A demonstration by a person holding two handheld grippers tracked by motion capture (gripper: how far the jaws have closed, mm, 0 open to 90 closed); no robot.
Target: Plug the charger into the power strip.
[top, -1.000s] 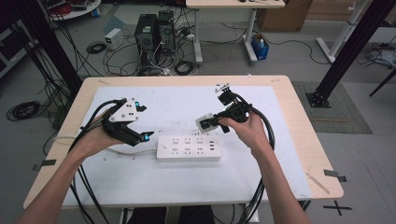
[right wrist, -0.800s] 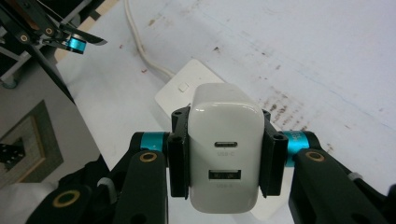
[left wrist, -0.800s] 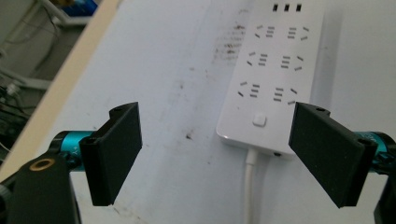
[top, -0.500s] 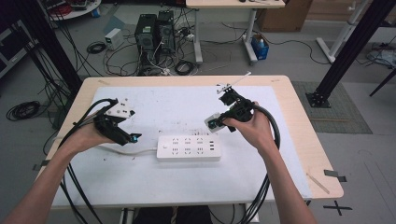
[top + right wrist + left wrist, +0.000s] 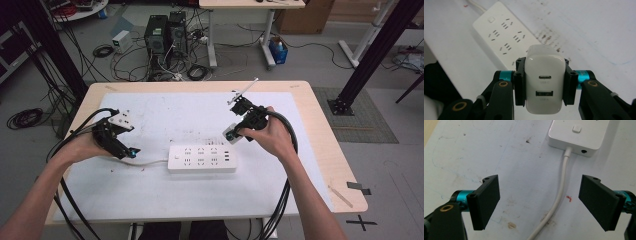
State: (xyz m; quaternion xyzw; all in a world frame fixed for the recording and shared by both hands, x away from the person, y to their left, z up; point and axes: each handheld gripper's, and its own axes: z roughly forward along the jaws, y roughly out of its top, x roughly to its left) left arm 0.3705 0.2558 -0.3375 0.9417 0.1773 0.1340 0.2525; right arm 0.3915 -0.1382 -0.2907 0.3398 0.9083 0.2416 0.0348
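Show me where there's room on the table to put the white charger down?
The widest bare stretch is the far half of the white mat, beyond the power strip. Another runs along the near edge, in front of the strip. The middle is crowded: the strip, its cord, the left gripper and the right gripper holding the charger.

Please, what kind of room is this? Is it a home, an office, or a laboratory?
Most likely a laboratory or workshop for recording handling tasks. Two computer towers stand on the floor among loose cables, black metal frame posts rise beside the table, and a person works there with a cabled gripper in each hand.
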